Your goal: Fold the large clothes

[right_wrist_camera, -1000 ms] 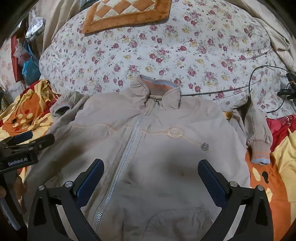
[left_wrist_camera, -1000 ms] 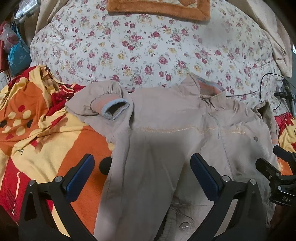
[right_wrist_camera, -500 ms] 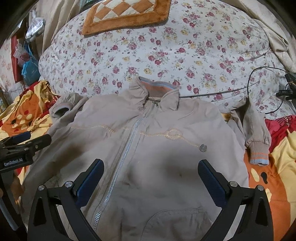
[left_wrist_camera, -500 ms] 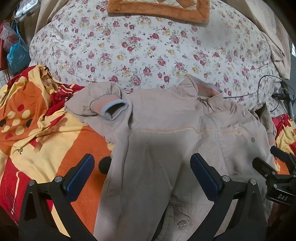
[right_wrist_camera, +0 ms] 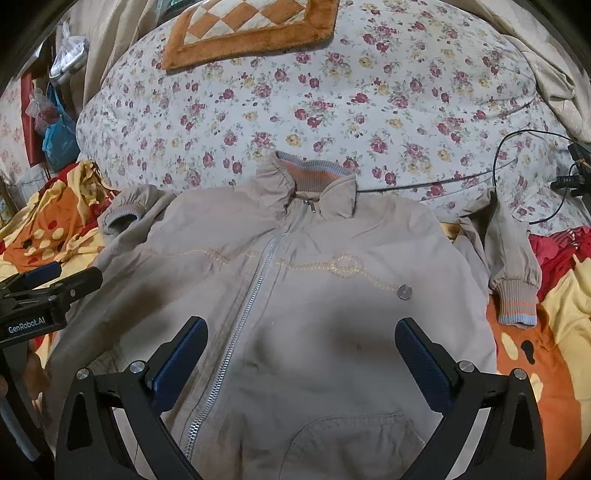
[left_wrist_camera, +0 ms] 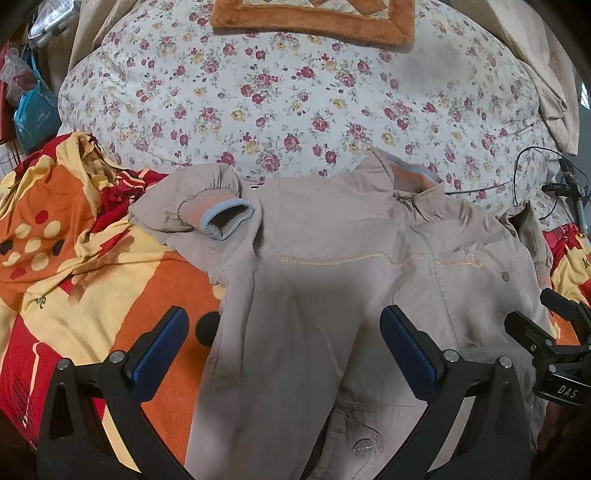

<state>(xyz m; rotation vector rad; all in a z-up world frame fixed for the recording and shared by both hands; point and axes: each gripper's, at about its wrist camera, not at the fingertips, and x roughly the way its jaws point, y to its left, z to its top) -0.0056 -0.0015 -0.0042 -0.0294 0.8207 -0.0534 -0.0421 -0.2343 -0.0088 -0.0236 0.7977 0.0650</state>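
Jacket (right_wrist_camera: 295, 295) lies zipped, front up, on the bed (right_wrist_camera: 332, 92), spread flat for folding. Left gripper (left_wrist_camera: 284, 354) and right gripper (right_wrist_camera: 301, 358) hover above it, jaws released, grasping nothing.

A lived-in bedroom at home: a bed under a rose-print floral quilt (right_wrist_camera: 332, 110); an orange, red and yellow blanket (left_wrist_camera: 74, 266) rumpled beside it; an orange checked cushion (right_wrist_camera: 251, 26) at the head; plastic bags (right_wrist_camera: 55, 136) hanging nearby
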